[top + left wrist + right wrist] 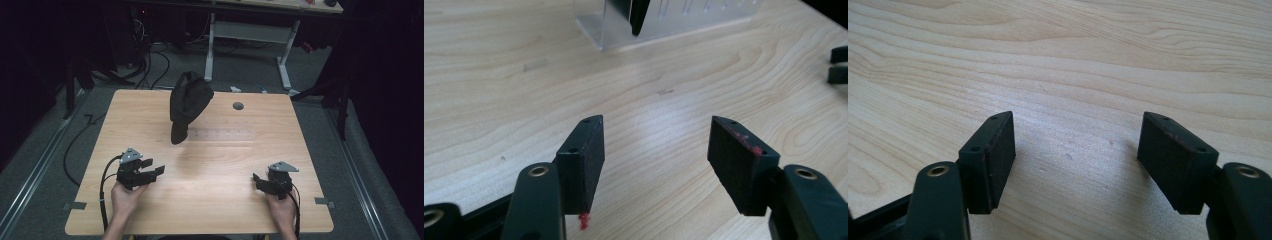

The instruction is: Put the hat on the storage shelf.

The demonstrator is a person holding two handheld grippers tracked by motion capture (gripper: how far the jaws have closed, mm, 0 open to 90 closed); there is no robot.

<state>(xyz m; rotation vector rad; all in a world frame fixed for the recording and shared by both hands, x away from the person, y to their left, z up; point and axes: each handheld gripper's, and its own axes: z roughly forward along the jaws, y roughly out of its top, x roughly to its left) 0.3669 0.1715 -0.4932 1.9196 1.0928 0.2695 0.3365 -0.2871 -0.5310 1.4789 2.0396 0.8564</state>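
Nothing handled yet, by the look of it. Both grippers rest on the near part of the table (210,210), one at each side, jaws spread and empty. The cap (186,105), black, sits on a clear stand (225,135) toward the far middle, well apart from both. The left gripper (152,169) points right and slightly far, roughly toward the cap; the right gripper (256,180) points left, across the table. Judging from this, the reach, the grasp and whatever follows are all still to do.

View differences: the high view gives the whole layout, with the cap's full shape, the stand running right from under it, a round hole (238,106) in the table beyond, and both hands. The left gripper view shows the left gripper (656,145) wide open over bare wood, plus the stand's near corner (624,30) with a dark edge of the cap (639,15) hanging in front; red flecks on its pads are visible here. At its right edge, the other gripper's tips (839,65). The right gripper view has the right gripper (1075,145) open over plain wood grain.
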